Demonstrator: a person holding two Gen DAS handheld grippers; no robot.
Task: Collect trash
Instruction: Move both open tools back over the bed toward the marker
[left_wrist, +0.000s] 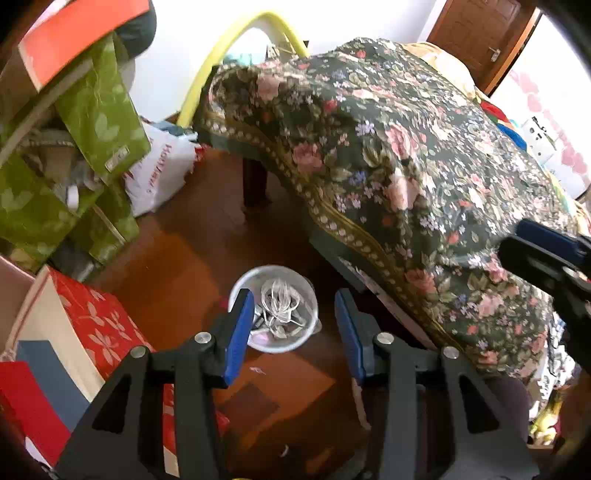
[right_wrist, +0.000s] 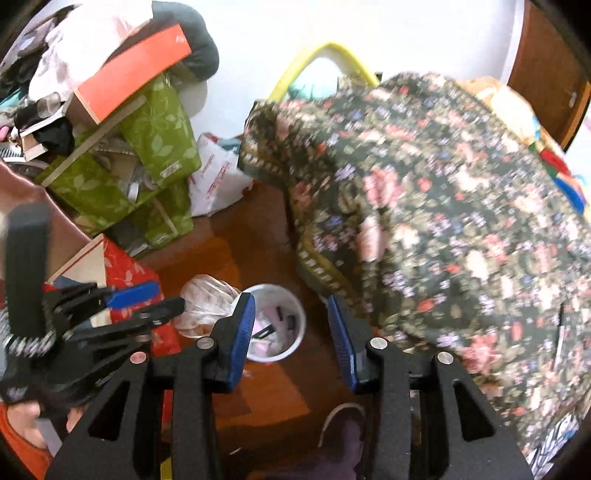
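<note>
The left claw (left_wrist: 293, 332) is spread, nothing between its blue pads, pointing steeply down over a white bin (left_wrist: 273, 308) standing upright on the wooden floor (left_wrist: 184, 266), mouth up. Crumpled clear plastic (left_wrist: 279, 312) lies in the bin. In the right wrist view, the right claw (right_wrist: 291, 339) is also spread and bare above the same bin (right_wrist: 275, 325), with clear plastic (right_wrist: 207, 306) at the left claw's (right_wrist: 159, 301) tips, at the bin's left rim. A floral cloth (left_wrist: 406, 166) hangs close on the bin's right; red boxes (left_wrist: 96, 321) crowd its left. Bare floor lies toward the camera.
</note>
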